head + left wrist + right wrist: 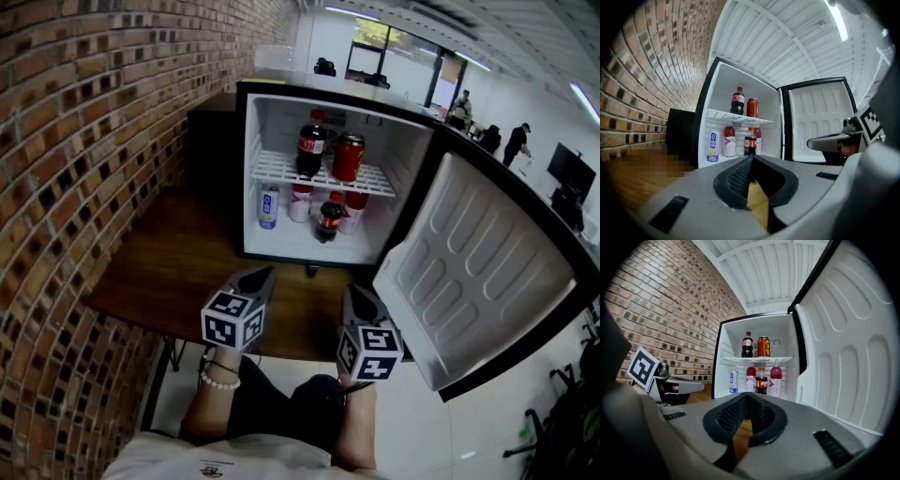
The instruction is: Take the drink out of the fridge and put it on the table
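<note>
A small black fridge (246, 169) stands open on the wooden table (178, 272). On its wire shelf a cola bottle (311, 145) stands beside a red can (348, 157). Below are a blue-and-white can (269, 206), two red-capped white bottles (301, 201) and a small cola bottle (328, 218) in front. My left gripper (266, 274) and right gripper (352, 292) hover side by side over the table's front edge, well short of the fridge. Both are shut and empty. The left gripper view shows the left gripper (751, 160) aimed at the small cola bottle (750, 142). The right gripper (746, 397) points at the same bottle (761, 381).
The fridge door (473, 272) hangs wide open to the right, past the table's edge. A brick wall (84, 141) runs along the left. A dark box (211, 141) sits left of the fridge. People stand far off at the back right.
</note>
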The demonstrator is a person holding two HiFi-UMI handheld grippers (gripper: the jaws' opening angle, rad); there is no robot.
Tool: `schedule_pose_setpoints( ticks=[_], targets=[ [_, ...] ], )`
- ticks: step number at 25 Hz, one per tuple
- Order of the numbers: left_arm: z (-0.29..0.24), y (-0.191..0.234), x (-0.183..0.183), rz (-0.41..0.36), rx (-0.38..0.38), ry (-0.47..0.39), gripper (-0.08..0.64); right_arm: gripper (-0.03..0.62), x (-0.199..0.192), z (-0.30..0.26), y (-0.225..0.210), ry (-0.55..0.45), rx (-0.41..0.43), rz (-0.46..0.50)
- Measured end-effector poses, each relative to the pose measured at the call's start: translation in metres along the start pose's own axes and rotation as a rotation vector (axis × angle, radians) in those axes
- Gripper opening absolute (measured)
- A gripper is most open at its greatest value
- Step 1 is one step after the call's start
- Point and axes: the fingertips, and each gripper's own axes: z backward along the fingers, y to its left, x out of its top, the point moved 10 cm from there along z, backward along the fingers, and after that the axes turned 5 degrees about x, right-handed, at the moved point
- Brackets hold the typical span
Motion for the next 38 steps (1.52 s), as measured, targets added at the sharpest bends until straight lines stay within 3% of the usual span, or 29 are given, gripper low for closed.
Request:
schedule_pose_setpoints(
  ticks=[16, 17, 21, 24, 28, 30, 38],
  targets=[
    [-0.004, 0.009, 0.012, -0.026, 0.043, -0.022, 0.014, 0.012, 0.002, 0.000, 0.000, -0.003, 0.002, 0.000],
    [-0.005, 0.011, 0.015, -0.031, 0.045, -0.026, 0.052, 0.012, 0.002, 0.000, -0.001, -0.003, 0.002, -0.001],
    [-0.014, 0.015, 0.032, -0.068, 0.046, -0.038, 0.081, 0.012, 0.001, 0.001, -0.002, -0.004, -0.002, -0.006],
    [-0.023, 0.017, 0.044, -0.098, 0.043, -0.033, 0.176, 0.012, 0.002, 0.002, -0.003, -0.007, -0.007, -0.007],
    [-0.035, 0.017, 0.063, -0.115, 0.034, -0.056, 0.196, 0.012, 0.001, 0.003, -0.005, -0.006, -0.011, -0.009],
    [-0.043, 0.016, 0.074, -0.111, 0.017, -0.067, 0.259, 0.012, 0.000, 0.003, -0.005, -0.009, -0.011, -0.010],
    [-0.075, 0.016, 0.126, -0.146, -0.014, -0.117, 0.314, 0.012, 0.002, 0.003, -0.007, -0.016, -0.017, -0.013]
  ],
)
